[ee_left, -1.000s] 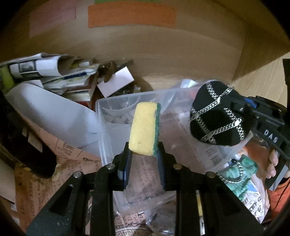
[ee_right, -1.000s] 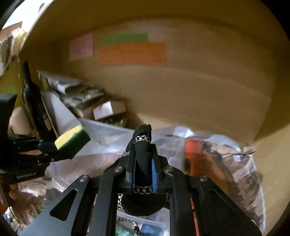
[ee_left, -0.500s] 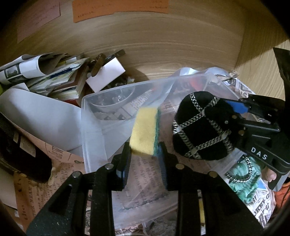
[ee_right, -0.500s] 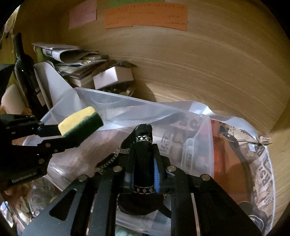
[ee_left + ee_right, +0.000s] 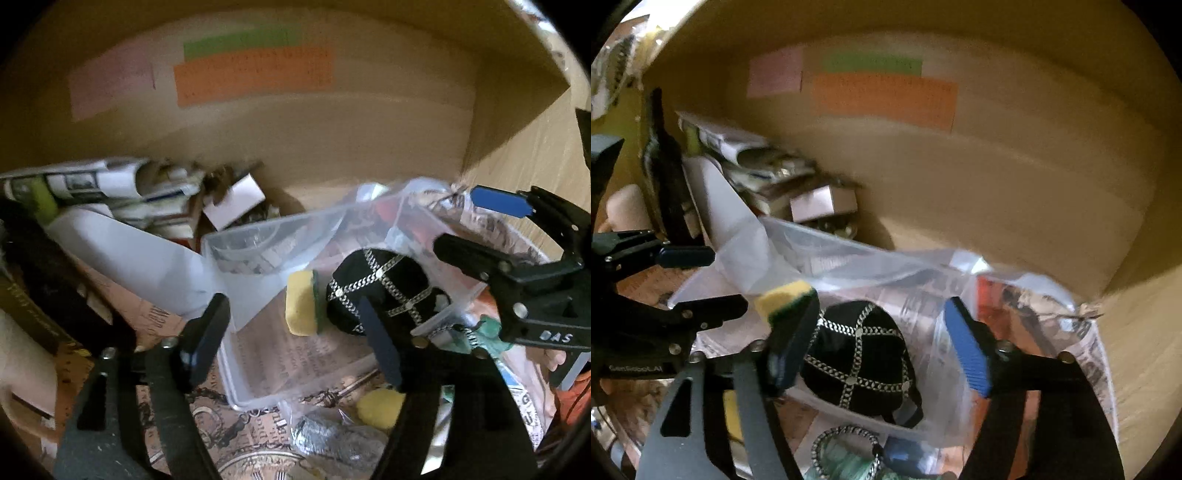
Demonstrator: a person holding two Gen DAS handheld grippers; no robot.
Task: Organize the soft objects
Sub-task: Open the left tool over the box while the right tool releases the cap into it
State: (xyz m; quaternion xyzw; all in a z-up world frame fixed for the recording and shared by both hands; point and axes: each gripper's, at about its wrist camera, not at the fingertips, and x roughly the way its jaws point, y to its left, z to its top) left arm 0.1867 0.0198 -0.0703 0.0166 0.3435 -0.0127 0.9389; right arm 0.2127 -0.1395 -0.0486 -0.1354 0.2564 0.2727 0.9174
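Note:
A yellow sponge with a green scrub side (image 5: 303,303) stands on edge inside a clear plastic box (image 5: 258,391). A black soft pouch with silver chains (image 5: 380,291) lies beside it in the box, touching it. My left gripper (image 5: 295,338) is open and empty above the box's near side. My right gripper (image 5: 879,349) is open and empty just above the pouch (image 5: 862,356); it also shows at the right of the left wrist view (image 5: 476,225). The sponge (image 5: 785,297) shows left of the pouch.
Rolled newspapers (image 5: 96,184) and a white sheet (image 5: 140,254) lie at the left against a wooden back wall with coloured notes (image 5: 255,74). A green soft item with a chain (image 5: 846,458), a yellow ball (image 5: 380,404) and a foil wad (image 5: 332,432) lie near the box.
Both grippers have opened. The sponge and the black pouch have dropped into the clear box, and both grippers have drawn back and up.

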